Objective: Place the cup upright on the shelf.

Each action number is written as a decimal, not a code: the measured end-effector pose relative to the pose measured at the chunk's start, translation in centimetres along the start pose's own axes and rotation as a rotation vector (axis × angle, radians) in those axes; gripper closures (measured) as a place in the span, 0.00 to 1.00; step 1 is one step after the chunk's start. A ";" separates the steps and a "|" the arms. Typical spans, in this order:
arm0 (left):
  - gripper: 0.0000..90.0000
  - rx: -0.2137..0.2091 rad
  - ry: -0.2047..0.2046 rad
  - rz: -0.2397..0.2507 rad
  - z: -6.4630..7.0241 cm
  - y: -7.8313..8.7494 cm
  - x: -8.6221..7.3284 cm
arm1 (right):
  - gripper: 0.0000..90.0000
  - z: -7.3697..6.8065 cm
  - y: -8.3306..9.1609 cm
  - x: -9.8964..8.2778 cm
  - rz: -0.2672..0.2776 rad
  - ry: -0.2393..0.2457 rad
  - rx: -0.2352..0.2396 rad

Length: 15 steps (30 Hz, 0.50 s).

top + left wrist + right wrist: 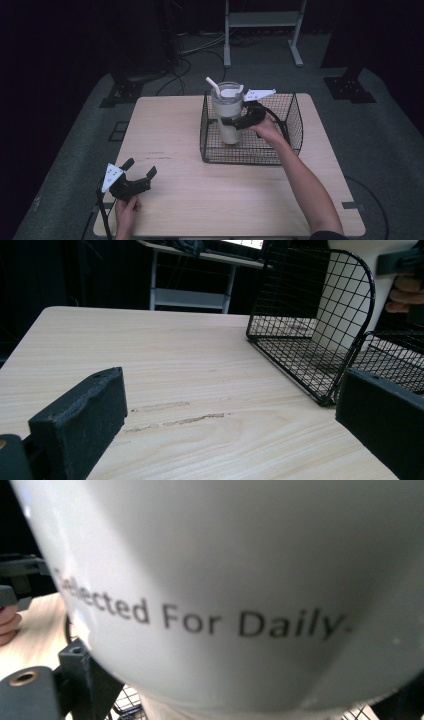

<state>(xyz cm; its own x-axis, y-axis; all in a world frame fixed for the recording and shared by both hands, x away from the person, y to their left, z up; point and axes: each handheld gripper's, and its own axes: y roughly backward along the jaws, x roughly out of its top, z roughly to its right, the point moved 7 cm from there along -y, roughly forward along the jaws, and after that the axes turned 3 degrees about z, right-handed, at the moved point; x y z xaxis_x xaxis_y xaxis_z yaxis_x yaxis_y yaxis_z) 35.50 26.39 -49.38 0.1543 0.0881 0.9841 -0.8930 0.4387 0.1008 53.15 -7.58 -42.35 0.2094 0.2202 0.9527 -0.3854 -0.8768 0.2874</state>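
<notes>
We judge the tumbler [229,117], centre frame in the basket [295,131], rigid, smooth, top-heavy; our right gripper [235,122] pinches its body. Left gripper [141,169] fingers spread, lower left.

1 tumbler [229,117], 1 wire basket [295,131], 1 table [200,200].

You can see a light wooden tabletop [200,195] with a few dark scratch marks [175,419] on it. Behind it, a grey metal stand [262,30] sits on the grey floor [390,145], with black cables [187,60] nearby.
</notes>
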 end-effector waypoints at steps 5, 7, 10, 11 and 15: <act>0.00 -0.002 0.003 0.000 0.0 0.0 0.0 | 0.08 0.7 -1.1 -1.1 -0.025 -0.025 -0.003; 0.00 -0.002 0.002 0.000 0.0 0.0 0.0 | 0.08 0.9 -1.5 -1.6 -0.042 -0.028 -0.004; 0.00 -0.002 0.005 0.003 0.0 0.0 0.0 | 0.08 1.1 -1.8 -1.9 -0.063 -0.031 -0.005; 0.00 -0.003 0.010 0.003 0.0 0.0 0.0 | 0.08 1.1 -1.9 -1.9 -0.055 -0.026 -0.009; 0.00 -0.004 0.008 0.003 0.0 0.0 0.0 | 0.08 1.4 -1.9 -2.0 -0.050 -0.025 -0.017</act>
<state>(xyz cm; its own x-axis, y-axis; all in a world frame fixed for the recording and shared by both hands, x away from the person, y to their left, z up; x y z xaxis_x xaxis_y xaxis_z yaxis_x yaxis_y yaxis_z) 35.53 26.39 -49.37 0.1548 0.0970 0.9832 -0.8916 0.4423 0.0967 54.73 -6.92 -44.93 0.2513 0.2527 0.9343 -0.3894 -0.8573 0.3367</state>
